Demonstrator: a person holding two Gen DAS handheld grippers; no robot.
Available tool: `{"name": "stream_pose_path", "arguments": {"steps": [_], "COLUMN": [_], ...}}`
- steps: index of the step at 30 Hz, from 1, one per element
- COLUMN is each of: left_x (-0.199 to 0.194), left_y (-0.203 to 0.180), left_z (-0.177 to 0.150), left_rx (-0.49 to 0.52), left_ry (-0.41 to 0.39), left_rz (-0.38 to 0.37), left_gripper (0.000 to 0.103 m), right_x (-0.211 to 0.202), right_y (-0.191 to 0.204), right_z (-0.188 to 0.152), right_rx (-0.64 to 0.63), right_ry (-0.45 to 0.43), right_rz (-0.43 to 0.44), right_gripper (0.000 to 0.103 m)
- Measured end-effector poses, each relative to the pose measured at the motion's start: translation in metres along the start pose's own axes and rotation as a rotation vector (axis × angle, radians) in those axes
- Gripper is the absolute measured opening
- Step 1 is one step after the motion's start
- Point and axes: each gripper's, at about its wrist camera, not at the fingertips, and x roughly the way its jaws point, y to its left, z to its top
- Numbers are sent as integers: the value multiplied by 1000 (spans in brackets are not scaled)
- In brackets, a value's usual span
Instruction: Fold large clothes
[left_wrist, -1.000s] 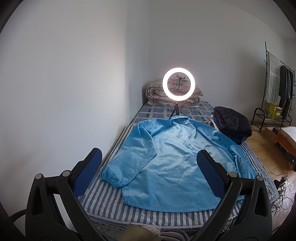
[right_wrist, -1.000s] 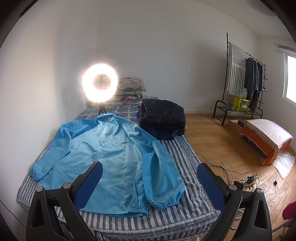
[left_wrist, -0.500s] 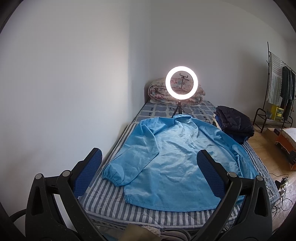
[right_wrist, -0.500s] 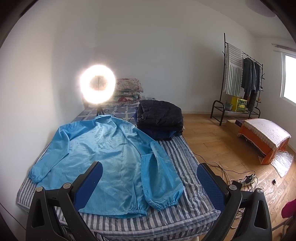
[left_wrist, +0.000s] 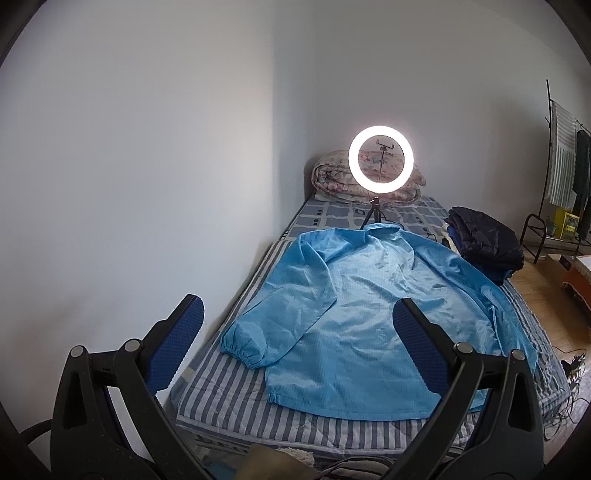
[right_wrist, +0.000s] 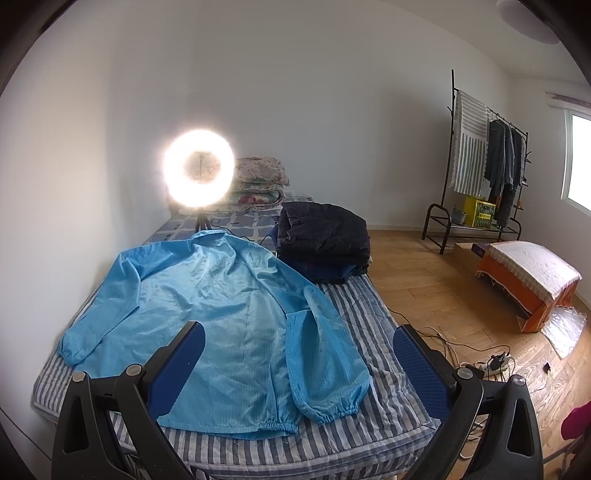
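Left claw: your left gripper (left_wrist: 295, 345) stands wide, both blue pads spread far apart, nothing between them.
Right claw: your right gripper (right_wrist: 299, 363) is equally wide and holds nothing.
Garment: the light blue jacket (left_wrist: 373, 314) lies flat on the striped bed (left_wrist: 225, 387), collar toward the far end, hem toward you, both sleeves angled down along its sides.
Jacket against left claw: it sits beyond and below your fingers, well apart from them; in the left wrist view the elastic cuff (left_wrist: 245, 345) of the sleeve by the wall shows in the gap between the pads, and the hem runs between them lower down.
Jacket against right claw: in the right wrist view the jacket (right_wrist: 221, 317) fills the space between and behind the pads; the near sleeve cuff (right_wrist: 332, 402) lies between them, closer to the right pad, not touching either.
Far end of bed: a lit ring light (left_wrist: 380, 159) on a small tripod stands just past the collar, with folded floral quilts (left_wrist: 332, 179) behind it.
Beside the jacket: a stack of dark folded clothes (right_wrist: 323, 240) rests on the bed next to its shoulder.
Room: a clothes rack (right_wrist: 484, 162) stands by the far wall, and cables with a power strip (right_wrist: 495, 363) lie on the wooden floor.
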Motion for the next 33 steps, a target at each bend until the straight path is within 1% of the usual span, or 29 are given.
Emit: {"name": "stream_pose_path", "arguments": {"steps": [7,15,17,20,23,25,27,28,31,33], "left_x": [16,42,48,59,72,76,78,80,87,95], "left_y": [11,33,38,48,57,62,64,66,73,79], "left_z": [-10,-33,-39,-50,-62,-73,-85,-91,-107,-116], "left_rx": [15,18,24,1,-23,-23,-16,-13,-27,-50], "left_ry": [7,64,74,91,135,149,158,165,196,231], "left_rz": [37,96,101,109,105,120,136,138,129,108], "left_gripper": [103,103,103,103,103,103,101,100,93,81], "right_x": [7,20,23,29,39,48,58,64,81,91], "right_y": [12,34,41,53,68,80,95,103,128,148], "right_z": [4,10,11,14,15,15,14,14,15,16], "right_rx": [-19,-49,-56,-70,-83,-85,-86,-86,-102,-127], "right_ry": [0,-7,-9,-9,-10,-4,0,-6,-9,14], "right_rz": [11,42,54,75,122,167,209,245,350,404], "right_gripper": [103,103,103,103,103,103,103,103,103,103]}}
